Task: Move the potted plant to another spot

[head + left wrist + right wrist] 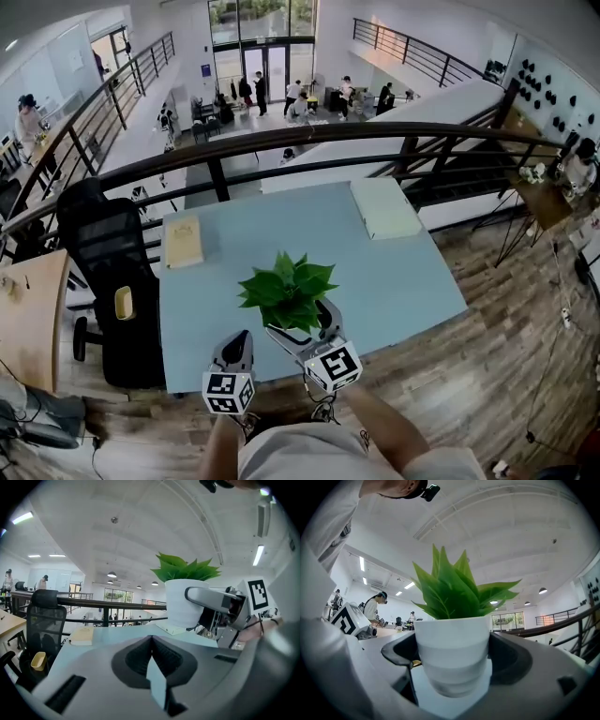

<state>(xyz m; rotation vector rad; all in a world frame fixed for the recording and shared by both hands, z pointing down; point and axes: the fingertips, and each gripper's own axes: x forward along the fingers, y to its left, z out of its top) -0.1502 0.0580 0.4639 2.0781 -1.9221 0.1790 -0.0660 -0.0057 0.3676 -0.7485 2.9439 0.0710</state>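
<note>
the potted plant (452, 653) is found dead ahead of the right hand-held gripper (307, 323), with its white pot seated between the two jaws, which are closed against the pot's sides at about mid-height; nothing else is held there. the pot's long axis is seen to stand upright, with the green leaves fanned out above the rim, so the grip is taken across that axis and not along it. in the head view the plant sits just below the centre of the frame, near the lower edge of the light blue surface (403, 281); whether its base rests on that surface or is raised off it cannot be told. the left hand-held gripper (234, 345) is placed just beside the plant, toward the lower left of the frame, with its jaws brought together and nothing between them; from its own view the pot is seen off to the right, apart from its tips. the right one is therefore judged to be the only gripper engaged with the task's thing. bare surface is seen toward the right of the frame and above the plant, while a tan book (183, 242) lies at the upper left and a pale flat pad (384, 208) at the upper right, both well apart from the pot. a carry to either bare patch would be expected to call for the pot to be kept vertical.
</note>
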